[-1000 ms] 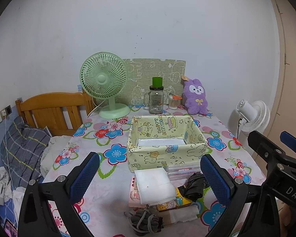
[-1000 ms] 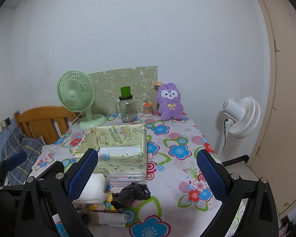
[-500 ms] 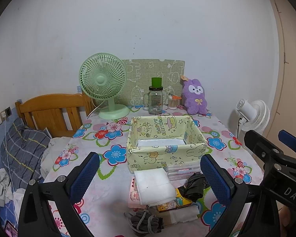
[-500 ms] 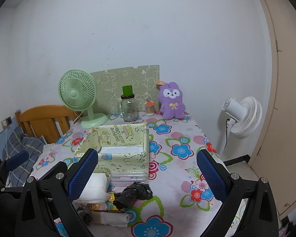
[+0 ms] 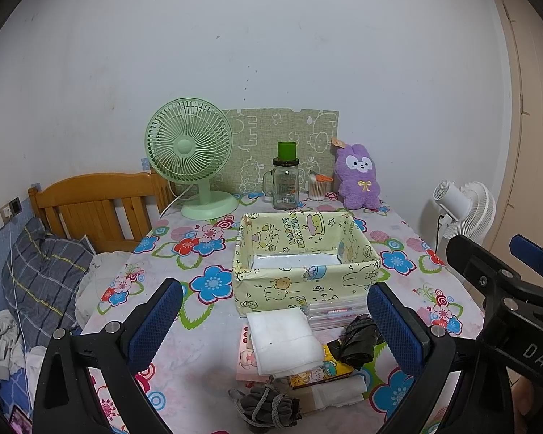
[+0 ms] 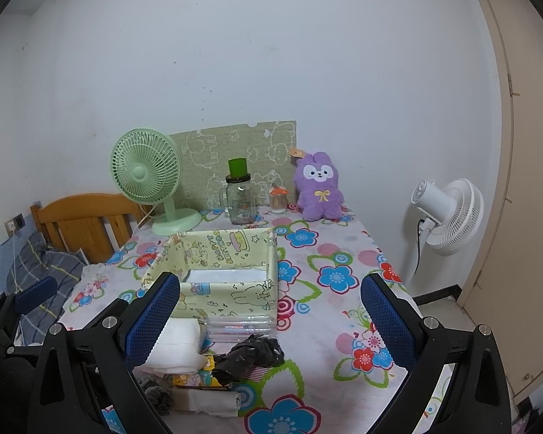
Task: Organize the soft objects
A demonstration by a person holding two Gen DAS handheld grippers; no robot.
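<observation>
Showing black angular frames on the left gripper (image 5: 275, 325) and right gripper (image 6: 271, 322), carrying blue cross-hatched pads (image 5: 394, 329) on each finger, silver screws (image 5: 436, 331) at the joints, and white lettering "DAS" (image 5: 539, 356) along one arm.

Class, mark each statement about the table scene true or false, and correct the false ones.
1. Both grippers are open and hold nothing. True: the left gripper and right gripper are empty.
2. The folded white cloth lies inside the yellow fabric box. False: it lies in front of the box.
3. The purple plush bunny stands at the far end of the table. True.
4. The green desk fan stands on the floor. False: it stands on the flowered tablecloth.
</observation>
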